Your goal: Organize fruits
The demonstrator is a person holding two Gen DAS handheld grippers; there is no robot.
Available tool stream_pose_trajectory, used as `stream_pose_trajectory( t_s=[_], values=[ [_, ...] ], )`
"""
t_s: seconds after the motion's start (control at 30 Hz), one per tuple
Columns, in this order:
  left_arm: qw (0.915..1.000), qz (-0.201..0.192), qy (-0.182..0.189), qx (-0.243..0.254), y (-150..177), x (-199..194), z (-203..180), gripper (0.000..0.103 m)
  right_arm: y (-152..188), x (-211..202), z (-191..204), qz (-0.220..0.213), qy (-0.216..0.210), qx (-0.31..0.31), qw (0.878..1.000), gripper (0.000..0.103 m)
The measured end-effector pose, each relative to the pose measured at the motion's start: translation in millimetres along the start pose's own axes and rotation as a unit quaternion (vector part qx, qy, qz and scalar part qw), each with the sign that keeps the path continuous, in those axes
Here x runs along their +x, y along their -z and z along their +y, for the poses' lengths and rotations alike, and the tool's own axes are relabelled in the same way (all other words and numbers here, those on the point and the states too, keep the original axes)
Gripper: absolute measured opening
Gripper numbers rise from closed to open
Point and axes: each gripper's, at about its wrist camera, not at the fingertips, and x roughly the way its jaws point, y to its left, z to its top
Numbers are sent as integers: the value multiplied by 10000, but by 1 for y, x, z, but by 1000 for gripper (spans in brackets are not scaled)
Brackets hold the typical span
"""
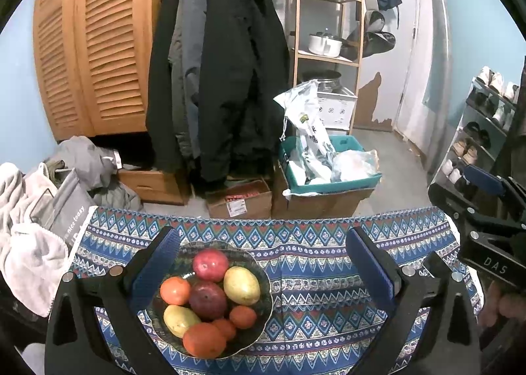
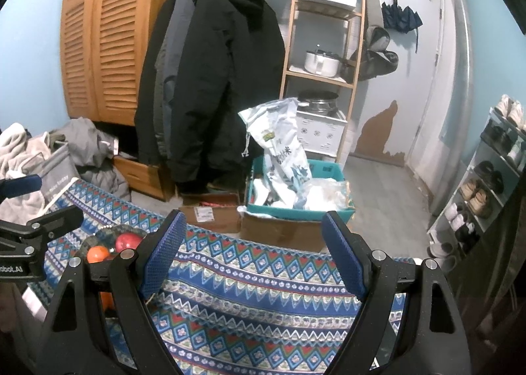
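Note:
A dark patterned bowl (image 1: 263, 279) sits on the blue patterned tablecloth (image 1: 322, 263), left of centre. It holds several fruits: a red apple (image 1: 210, 260), a darker red apple (image 1: 207, 298), two yellow mangoes (image 1: 241, 285), and several oranges (image 1: 175, 290). My left gripper (image 1: 263, 260) is open and empty, hovering above the bowl and cloth. My right gripper (image 2: 254, 253) is open and empty over bare cloth, to the right of the bowl (image 2: 100, 237), which shows partly behind its left finger. The right gripper also shows at the right edge of the left wrist view (image 1: 483, 197).
Beyond the table's far edge stand cardboard boxes (image 1: 240, 199), a teal bin (image 1: 328, 184) with bags, hanging dark coats (image 1: 227, 72) and a wooden shelf (image 1: 328, 29). A shoe rack (image 1: 483, 131) stands at the right. Towels and a grey bag (image 1: 62, 204) lie at the left.

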Motion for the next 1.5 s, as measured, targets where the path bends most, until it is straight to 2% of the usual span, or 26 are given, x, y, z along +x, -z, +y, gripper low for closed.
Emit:
stream_pose_trajectory(
  t_s=[0.57,1.5],
  values=[
    [9999,76,-87,34,2,2,-4,102,2,-1,-5,-9,16,9,10000,83],
    [9999,156,-20,-65,3,3,-7,102,1,-1,-4,-5,20,-2,10000,83]
  ],
)
